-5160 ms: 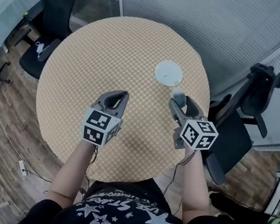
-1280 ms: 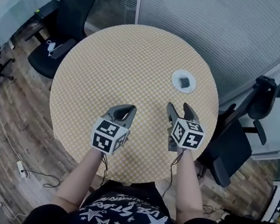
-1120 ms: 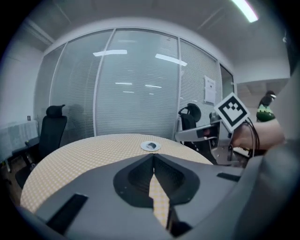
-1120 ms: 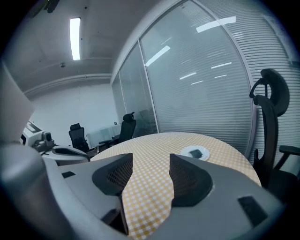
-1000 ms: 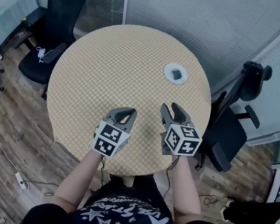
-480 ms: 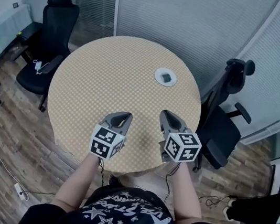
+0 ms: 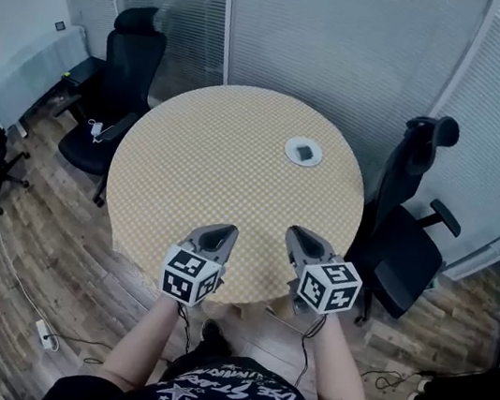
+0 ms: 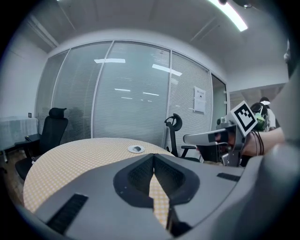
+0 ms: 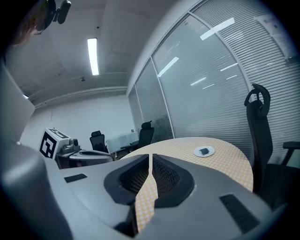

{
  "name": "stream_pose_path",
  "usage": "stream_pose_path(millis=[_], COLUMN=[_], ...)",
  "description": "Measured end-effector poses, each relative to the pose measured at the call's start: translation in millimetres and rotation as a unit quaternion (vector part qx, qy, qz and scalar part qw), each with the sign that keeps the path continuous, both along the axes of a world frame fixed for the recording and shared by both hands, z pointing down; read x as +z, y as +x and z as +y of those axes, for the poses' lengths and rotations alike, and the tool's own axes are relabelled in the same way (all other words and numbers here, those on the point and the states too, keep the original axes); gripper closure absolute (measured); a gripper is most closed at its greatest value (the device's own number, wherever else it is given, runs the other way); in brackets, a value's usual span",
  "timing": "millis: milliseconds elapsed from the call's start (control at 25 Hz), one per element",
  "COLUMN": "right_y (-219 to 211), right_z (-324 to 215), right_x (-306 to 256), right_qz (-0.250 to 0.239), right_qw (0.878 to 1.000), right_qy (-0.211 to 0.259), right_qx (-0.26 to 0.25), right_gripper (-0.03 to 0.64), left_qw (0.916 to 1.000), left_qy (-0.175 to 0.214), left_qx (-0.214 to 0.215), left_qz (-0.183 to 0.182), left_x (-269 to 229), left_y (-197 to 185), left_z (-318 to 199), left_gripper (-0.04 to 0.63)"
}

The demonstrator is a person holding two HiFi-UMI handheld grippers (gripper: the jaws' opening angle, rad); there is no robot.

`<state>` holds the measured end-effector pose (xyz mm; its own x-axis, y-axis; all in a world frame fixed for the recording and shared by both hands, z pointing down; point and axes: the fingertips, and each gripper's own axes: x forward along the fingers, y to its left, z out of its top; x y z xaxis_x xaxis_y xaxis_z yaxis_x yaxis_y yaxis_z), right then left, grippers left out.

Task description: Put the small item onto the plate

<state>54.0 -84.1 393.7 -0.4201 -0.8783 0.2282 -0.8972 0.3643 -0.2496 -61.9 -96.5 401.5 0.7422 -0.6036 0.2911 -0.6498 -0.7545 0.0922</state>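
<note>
Item (image 7: 305, 151) on plate (image 7: 289, 151) — dark, indistinct

A small white round plate (image 7: 304, 151) lies flat at about two o'clock on the round desk (image 7: 217, 170), near its far right edge. The small item (image 7: 304, 152), a dark, flat, roughly square piece, rests on the middle of the plate with white rim showing all around it.

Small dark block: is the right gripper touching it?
Apart. Head view shows the small dark block on the round white plate, with checked table between it and the right gripper.
</note>
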Motion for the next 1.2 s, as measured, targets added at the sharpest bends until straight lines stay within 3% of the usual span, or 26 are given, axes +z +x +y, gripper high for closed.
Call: stream_pose_path(millis=[400, 720, 920, 1200], right_y=[1, -2, 12, 5], right_z=[99, 177, 201, 218], right_x=[-3, 17, 14, -6], right_qz=[-0.009, -0.034, -0.054, -0.041], right_qw=[0.999, 0.997, 0.997, 0.997], right_qy=[0.02, 0.004, 0.017, 0.043], right_qx=[-0.045, -0.067, -0.043, -0.046], right_gripper=[0.575, 0.575, 0.575, 0.575], left_qw=[0.999, 0.9978, 0.9978, 0.9966], left_qy=[0.023, 0.02, 0.009, 0.016], left_qx=[-0.039, -0.061, -0.063, -0.077], left_qz=[0.002, 0.018, 0.02, 0.021], left_x=[-12, -19, -17, -26], left_y=[-3, -10, -5, -24], left_z=[111, 197, 237, 259], left_gripper=[0.588, 0.588, 0.588, 0.588])
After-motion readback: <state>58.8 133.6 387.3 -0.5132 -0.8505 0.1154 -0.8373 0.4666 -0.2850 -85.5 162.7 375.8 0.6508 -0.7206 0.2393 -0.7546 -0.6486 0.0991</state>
